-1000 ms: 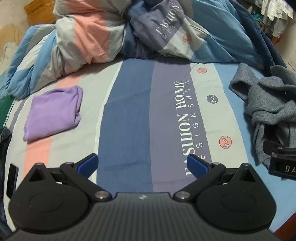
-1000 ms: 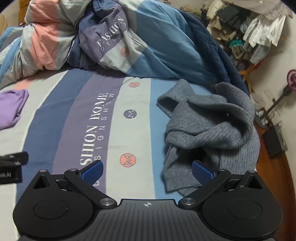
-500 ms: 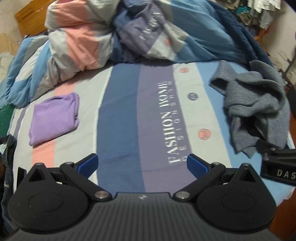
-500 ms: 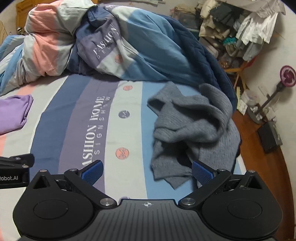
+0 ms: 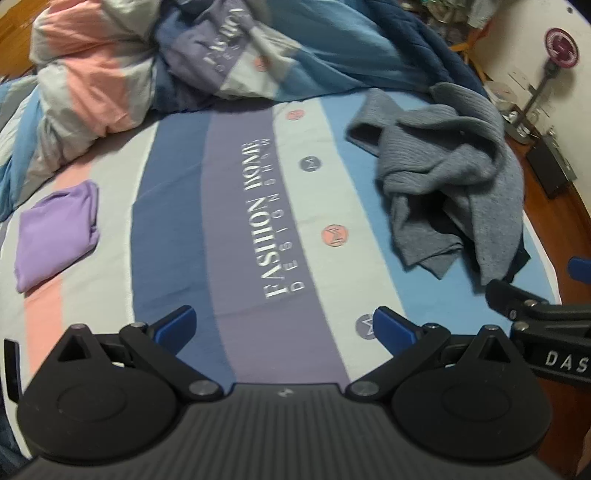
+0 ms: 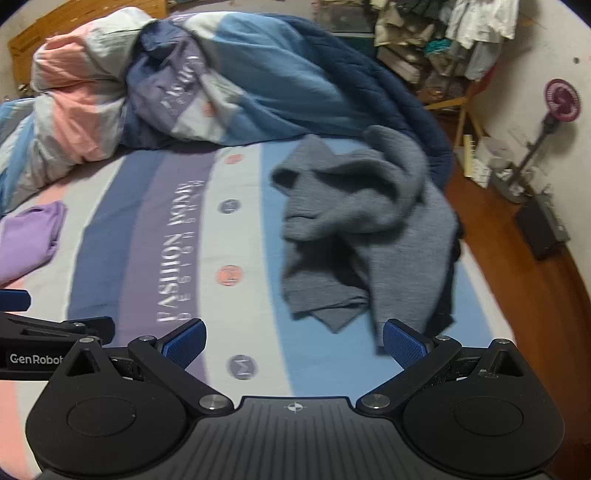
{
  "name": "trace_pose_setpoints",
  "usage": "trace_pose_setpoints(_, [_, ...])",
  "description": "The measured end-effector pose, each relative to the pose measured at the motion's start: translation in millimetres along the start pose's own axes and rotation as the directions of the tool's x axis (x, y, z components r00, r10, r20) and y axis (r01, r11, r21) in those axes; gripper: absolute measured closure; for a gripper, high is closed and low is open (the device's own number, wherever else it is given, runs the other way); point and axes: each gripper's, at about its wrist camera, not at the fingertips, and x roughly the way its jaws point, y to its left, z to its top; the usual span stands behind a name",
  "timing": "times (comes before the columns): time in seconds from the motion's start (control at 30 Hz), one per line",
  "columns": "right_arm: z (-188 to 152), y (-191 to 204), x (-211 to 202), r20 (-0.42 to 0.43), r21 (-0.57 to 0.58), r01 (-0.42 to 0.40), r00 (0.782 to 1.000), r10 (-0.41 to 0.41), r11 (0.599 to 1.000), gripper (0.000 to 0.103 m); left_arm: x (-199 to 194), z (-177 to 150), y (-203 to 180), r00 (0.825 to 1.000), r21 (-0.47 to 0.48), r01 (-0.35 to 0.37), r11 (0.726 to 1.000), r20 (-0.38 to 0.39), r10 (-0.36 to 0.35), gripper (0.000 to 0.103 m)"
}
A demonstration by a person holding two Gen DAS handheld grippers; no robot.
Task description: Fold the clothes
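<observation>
A crumpled grey knit sweater (image 5: 450,184) (image 6: 369,229) lies on the right side of the striped bed sheet (image 5: 243,229) (image 6: 147,236), near the bed's right edge. A folded purple garment (image 5: 55,229) (image 6: 29,236) rests at the left. My left gripper (image 5: 284,326) is open over the sheet's middle, holding nothing, well short of the sweater. My right gripper (image 6: 294,343) is open too, its right fingertip just in front of the sweater's near hem. Each gripper's body shows at the edge of the other's view.
A bunched striped duvet (image 5: 184,55) (image 6: 207,85) fills the head of the bed. Wooden floor (image 6: 524,280) lies right of the bed, with a stand fan (image 6: 554,110), a black box (image 6: 539,229) and piled clothes (image 6: 461,33) by the wall.
Both grippers have pulled back and risen, so more of the bed shows and the sweater looks farther off. Both views have swung to the right. Both jaws stayed open.
</observation>
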Motion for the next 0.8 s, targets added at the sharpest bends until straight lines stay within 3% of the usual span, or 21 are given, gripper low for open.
trace_pose_setpoints(0.2, [-10, -13, 1, 0.031, 0.041, -0.009, 0.999, 0.007, 0.999, 0.000, 12, -5, -10, 1.000, -0.016, 0.011, 1.000, -0.014, -0.011, 0.000])
trace_pose_setpoints(0.37, [-14, 2, 6, 0.046, 0.000, -0.020, 0.999, 0.020, 1.000, 0.000, 18, -9, -2, 0.993, 0.018, -0.111, 0.994, -0.036, 0.112, 0.000])
trace_pose_setpoints(0.47, [-12, 5, 8, 0.034, 0.025, -0.075, 0.997, 0.074, 0.997, 0.000, 16, -10, 5, 0.983, 0.023, -0.178, 0.984, -0.031, 0.178, 0.000])
trace_pose_setpoints(0.57, [-10, 8, 10, 0.018, 0.053, -0.118, 0.993, 0.117, 0.992, 0.000, 10, -11, 14, 0.988, 0.004, -0.155, 0.988, -0.022, 0.155, 0.000])
trace_pose_setpoints(0.7, [-6, 16, 10, 0.024, 0.039, -0.105, 0.994, 0.104, 0.994, 0.000, 3, -12, 27, 0.996, -0.057, -0.093, 0.994, -0.014, 0.092, 0.000])
trace_pose_setpoints(0.8, [-4, 26, 10, 0.017, 0.011, -0.127, 0.992, 0.127, 0.992, 0.000, 1, -14, 35, 0.995, -0.079, -0.100, 0.992, -0.021, 0.098, 0.000])
